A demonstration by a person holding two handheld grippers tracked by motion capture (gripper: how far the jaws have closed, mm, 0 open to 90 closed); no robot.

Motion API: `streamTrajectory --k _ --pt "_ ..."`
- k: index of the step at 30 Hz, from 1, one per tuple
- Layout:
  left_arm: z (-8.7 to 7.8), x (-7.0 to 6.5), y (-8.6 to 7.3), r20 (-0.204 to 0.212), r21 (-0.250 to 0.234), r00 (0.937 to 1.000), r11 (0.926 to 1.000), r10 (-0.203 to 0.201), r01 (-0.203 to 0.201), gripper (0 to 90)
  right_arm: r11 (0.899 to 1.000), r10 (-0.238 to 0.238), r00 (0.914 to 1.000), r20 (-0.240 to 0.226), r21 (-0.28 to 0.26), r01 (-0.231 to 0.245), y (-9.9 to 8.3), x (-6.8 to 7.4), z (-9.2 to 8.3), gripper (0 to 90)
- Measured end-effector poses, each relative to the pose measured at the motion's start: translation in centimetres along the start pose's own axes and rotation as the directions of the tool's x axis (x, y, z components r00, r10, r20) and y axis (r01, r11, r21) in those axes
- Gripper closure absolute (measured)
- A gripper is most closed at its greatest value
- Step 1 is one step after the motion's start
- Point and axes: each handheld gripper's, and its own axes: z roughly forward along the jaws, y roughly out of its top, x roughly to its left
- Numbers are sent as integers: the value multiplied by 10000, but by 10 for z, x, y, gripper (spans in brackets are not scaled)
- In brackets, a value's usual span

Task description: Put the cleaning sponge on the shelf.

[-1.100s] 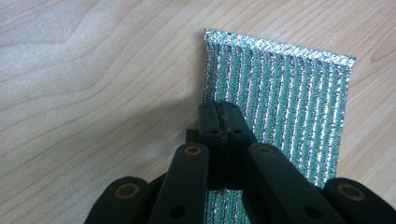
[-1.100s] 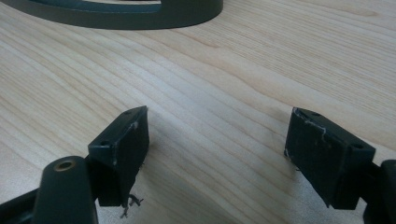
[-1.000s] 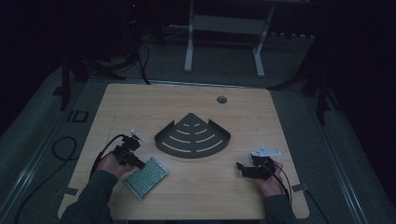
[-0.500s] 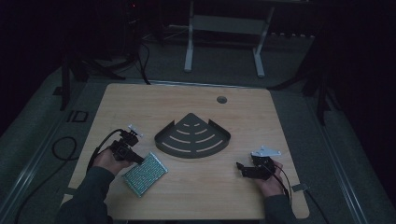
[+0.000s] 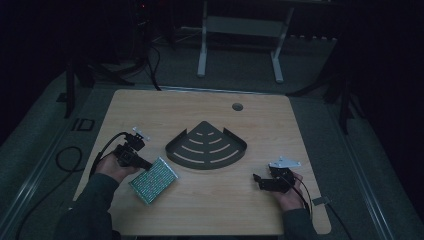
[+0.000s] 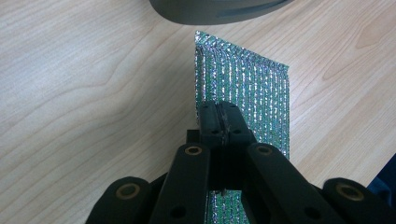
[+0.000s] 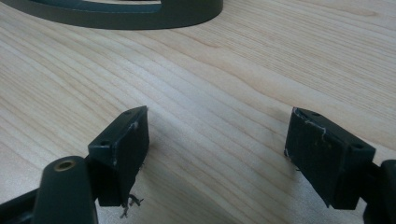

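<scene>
Desk-level a second ago, the glittery green scouring pad (image 6: 243,88) now rises clamped in my left tool (image 6: 219,122), ready for the corner rack (image 5: 206,146) ahead.

Dark sleeves (image 5: 95,192) are worn. Black jaws with brass-ringed pivots; a grey plate (image 5: 285,163) and black cable (image 5: 102,150) are fitted.

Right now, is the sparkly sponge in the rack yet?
Not yet. Done: the left gripper has shut on the glittery scouring pad. In hand: the pad is tilted up off the table. Probably left: putting it in the dark corner rack. The right gripper waits open.
</scene>
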Motion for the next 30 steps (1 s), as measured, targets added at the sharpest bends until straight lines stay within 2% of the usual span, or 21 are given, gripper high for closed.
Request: streamTrajectory --k 13,27,30 --pt "-15 2 10 29 -501 10000 9987 46 -45 900 10000 4 10000 -1 4 -4 0 0 0 210" --pt "-24 1 25 0 -586 9998 9981 175 -175 900 10000 13 10000 -3 7 -13 0 0 0 210" --pt "-26 1 29 -23 -608 9999 9981 99 -101 900 10000 11 10000 -1 9 -11 0 0 0 210"
